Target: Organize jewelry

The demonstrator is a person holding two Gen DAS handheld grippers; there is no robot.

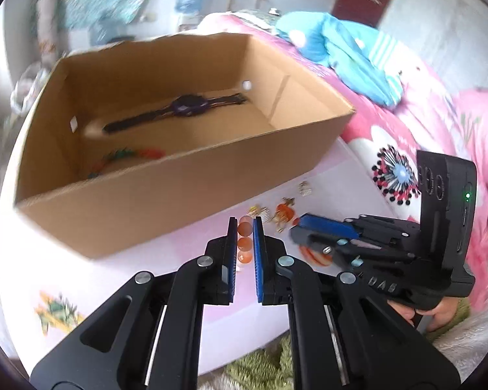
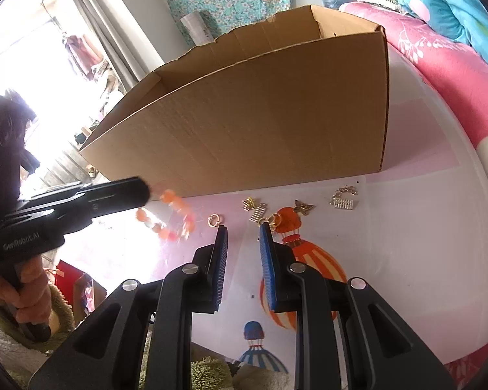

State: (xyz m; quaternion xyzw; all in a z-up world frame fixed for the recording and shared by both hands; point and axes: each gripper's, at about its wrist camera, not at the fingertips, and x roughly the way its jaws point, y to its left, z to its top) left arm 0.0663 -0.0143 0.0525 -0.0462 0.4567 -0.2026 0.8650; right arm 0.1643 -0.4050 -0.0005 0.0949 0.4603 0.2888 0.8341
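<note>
The left tongs [image 1: 244,227] pinch an orange bead bracelet [image 1: 244,243] between nearly closed blue pads, held clear of the pink counter [image 1: 166,269], probably for carrying over the wall of the cardboard box [image 1: 166,195], where a dark watch [image 1: 182,109] already lies. The right tongs [image 2: 243,232] hang slightly parted and empty just above a gold ring [image 2: 215,220] and gold charms [image 2: 257,211], likely to take one next.

Motion smears the bead bracelet [image 2: 170,217] in the right wrist view, so single beads can't be counted. In the left wrist view the pads cover most of it, only a few orange beads showing. The box [image 1: 166,195] near wall hides part of the colourful piece [image 1: 127,157] inside. The gold charms [image 1: 260,213] are too small and soft to make out. The frame cuts off both gripper bodies.
</note>
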